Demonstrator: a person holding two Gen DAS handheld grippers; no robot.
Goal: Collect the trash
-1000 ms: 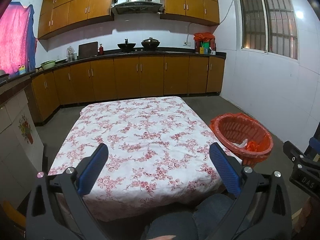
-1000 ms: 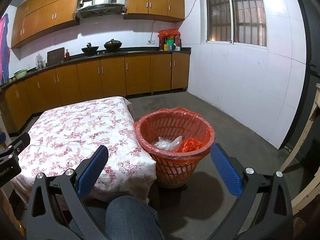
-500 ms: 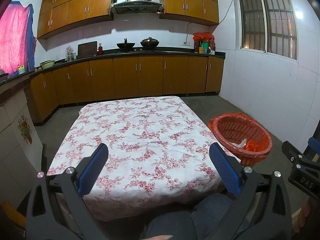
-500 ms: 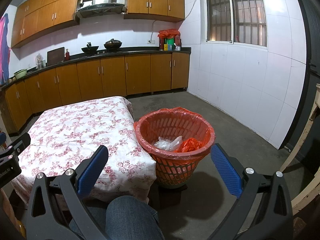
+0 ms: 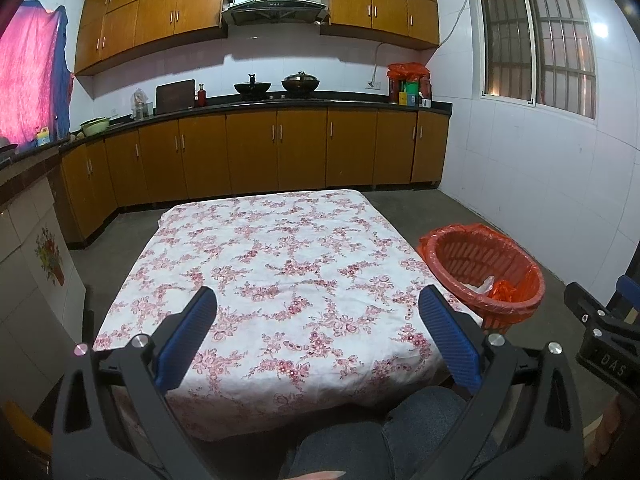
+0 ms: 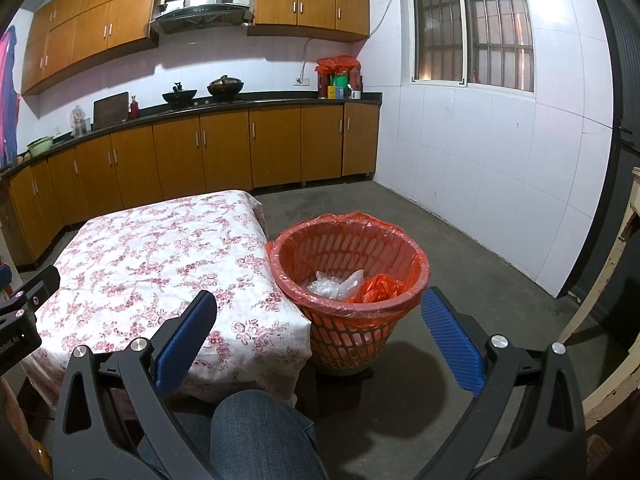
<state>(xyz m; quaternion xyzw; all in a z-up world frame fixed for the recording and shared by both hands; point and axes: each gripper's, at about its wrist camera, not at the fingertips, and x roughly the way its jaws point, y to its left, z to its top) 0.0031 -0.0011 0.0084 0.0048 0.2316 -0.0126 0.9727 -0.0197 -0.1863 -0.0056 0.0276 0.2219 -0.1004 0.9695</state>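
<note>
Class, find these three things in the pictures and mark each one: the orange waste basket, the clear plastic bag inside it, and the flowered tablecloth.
orange waste basket [image 6: 352, 332], right wrist view, on its latticed outer wall.
clear plastic bag [image 6: 336, 285], right wrist view, on its crumpled middle.
flowered tablecloth [image 5: 280, 264], left wrist view, on the bare middle of its top.

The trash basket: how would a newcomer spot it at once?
Find the table with the floral cloth; on the floor at its right corner stands the trash basket. It is orange lattice plastic with an orange liner, holding a clear bag and orange plastic.

basket [image 6: 352, 332] base hidden behind knee, countertop items [image 5: 408, 84] too small
</note>
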